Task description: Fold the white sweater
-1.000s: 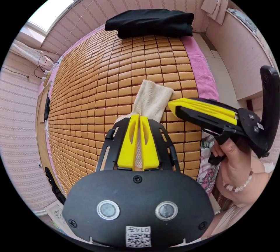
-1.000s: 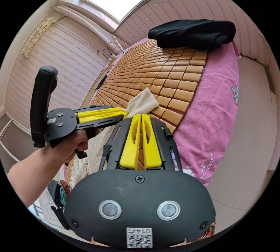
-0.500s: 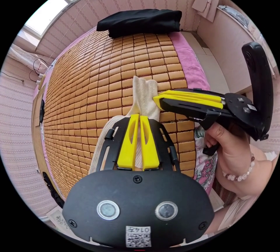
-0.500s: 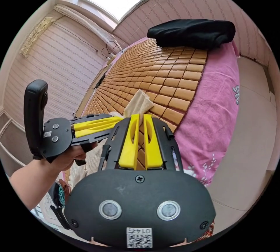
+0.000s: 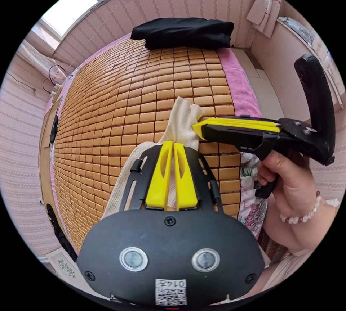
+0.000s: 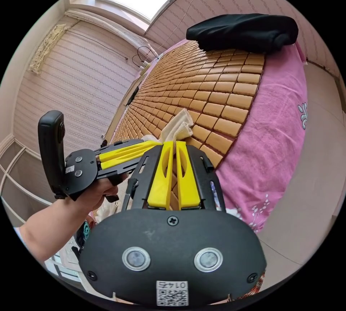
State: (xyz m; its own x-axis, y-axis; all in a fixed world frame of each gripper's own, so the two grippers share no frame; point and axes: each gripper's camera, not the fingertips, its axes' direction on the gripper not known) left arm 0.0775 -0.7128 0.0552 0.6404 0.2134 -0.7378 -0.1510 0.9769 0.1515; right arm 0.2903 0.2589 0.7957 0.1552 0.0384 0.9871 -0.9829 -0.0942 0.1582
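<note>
The white sweater's cream knit sleeve [image 5: 182, 118] lies on the bamboo mat [image 5: 119, 102], its cuff bunched and lifted. In the left gripper view my left gripper [image 5: 172, 144] is shut on the sleeve just below the cuff. The right gripper [image 5: 196, 127] reaches in from the right, held by a hand, and pinches the cuff's edge. In the right gripper view my right gripper [image 6: 173, 143] is shut on the cuff [image 6: 178, 127], which sticks out past its tips. The left gripper [image 6: 156, 144] meets it from the left. The sweater's body is hidden under the grippers.
A folded black garment [image 5: 183, 32] [image 6: 245, 32] lies at the far end of the bed. A pink sheet [image 6: 274, 138] hangs over the mat's right edge down to a pale floor [image 6: 317, 181]. Striped walls close in on the left and far sides.
The right gripper's jaws, slightly apart half a second ago, have closed on the cuff. The cuff, flat a second ago, is now bunched and raised between the two grippers.
</note>
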